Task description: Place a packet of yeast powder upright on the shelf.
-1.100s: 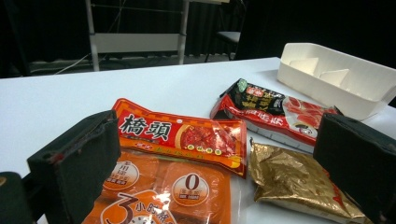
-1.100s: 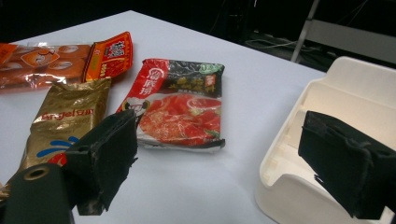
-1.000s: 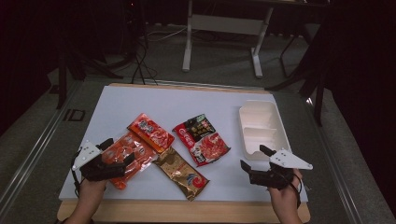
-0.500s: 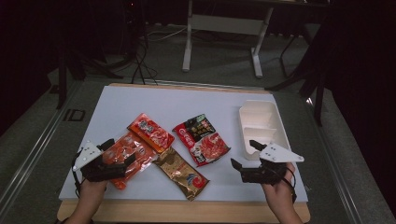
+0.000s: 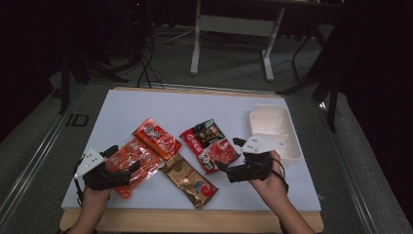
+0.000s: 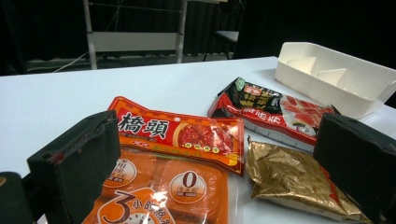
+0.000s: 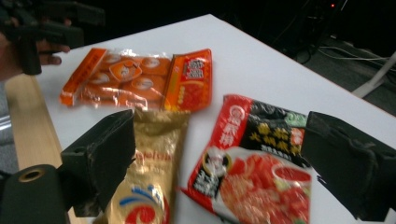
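Observation:
Four snack packets lie on the white table (image 5: 195, 109). My left gripper (image 5: 124, 160) is open low over the clear orange packet (image 5: 141, 155), which lies between its jaws (image 6: 159, 191). Beyond that lies a red-orange packet (image 5: 157, 138) (image 6: 182, 135). My right gripper (image 5: 229, 155) is open at the near end of the red-and-black packet (image 5: 209, 141), which lies between its jaws in the right gripper view (image 7: 261, 163). A gold packet (image 5: 187, 180) (image 7: 149, 172) lies between the two grippers. Neither gripper holds anything.
A white divided tray (image 5: 280, 108) stands at the table's right side, just behind my right hand; its wall (image 6: 336, 88) rises past the red-and-black packet. Metal table legs and cables stand on the dark floor beyond the far edge.
My right gripper has moved left, away from the tray's front, to the red-and-black packet. My left gripper has stayed over the orange packet.

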The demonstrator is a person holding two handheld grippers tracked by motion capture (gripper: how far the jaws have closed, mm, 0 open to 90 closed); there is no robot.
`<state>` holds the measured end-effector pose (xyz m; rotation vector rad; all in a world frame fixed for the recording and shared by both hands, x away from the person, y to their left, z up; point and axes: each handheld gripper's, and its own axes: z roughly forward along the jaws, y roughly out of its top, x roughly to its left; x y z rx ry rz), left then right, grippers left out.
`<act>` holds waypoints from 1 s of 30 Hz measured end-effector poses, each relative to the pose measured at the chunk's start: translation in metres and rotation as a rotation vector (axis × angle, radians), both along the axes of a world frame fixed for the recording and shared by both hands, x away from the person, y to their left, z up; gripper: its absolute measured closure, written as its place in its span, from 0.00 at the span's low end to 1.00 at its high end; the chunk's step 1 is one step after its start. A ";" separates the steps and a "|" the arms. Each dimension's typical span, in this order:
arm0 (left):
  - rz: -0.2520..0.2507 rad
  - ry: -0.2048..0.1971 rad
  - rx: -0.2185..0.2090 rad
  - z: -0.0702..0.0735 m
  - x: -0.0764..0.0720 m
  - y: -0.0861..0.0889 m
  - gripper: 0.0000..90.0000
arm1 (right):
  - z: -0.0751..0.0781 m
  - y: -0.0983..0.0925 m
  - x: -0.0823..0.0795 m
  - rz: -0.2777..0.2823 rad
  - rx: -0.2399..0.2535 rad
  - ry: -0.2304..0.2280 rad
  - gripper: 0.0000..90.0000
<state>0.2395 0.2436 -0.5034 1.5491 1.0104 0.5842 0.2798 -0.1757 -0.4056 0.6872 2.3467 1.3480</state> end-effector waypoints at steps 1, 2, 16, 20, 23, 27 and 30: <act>-0.001 0.001 -0.001 0.000 0.000 0.000 0.01 | 0.000 0.004 0.001 0.004 0.012 0.002 0.11; -0.001 0.001 -0.001 0.000 0.000 0.000 0.01 | 0.000 0.008 0.004 0.033 0.011 0.020 0.11; -0.009 -0.001 0.004 0.000 -0.001 0.000 0.01 | -0.015 0.057 0.026 0.118 -0.013 0.104 0.11; -0.008 -0.003 0.004 0.000 -0.001 0.000 0.01 | -0.024 0.069 0.031 0.139 -0.036 0.144 0.12; -0.010 -0.001 0.002 0.000 0.000 0.000 0.01 | -0.032 0.080 0.033 0.157 -0.057 0.168 0.14; -0.013 0.000 0.003 0.000 -0.001 0.000 0.01 | -0.045 0.093 0.039 0.175 -0.092 0.203 0.15; -0.013 0.000 0.001 0.000 -0.001 0.000 0.01 | -0.056 0.102 0.045 0.181 -0.108 0.234 0.16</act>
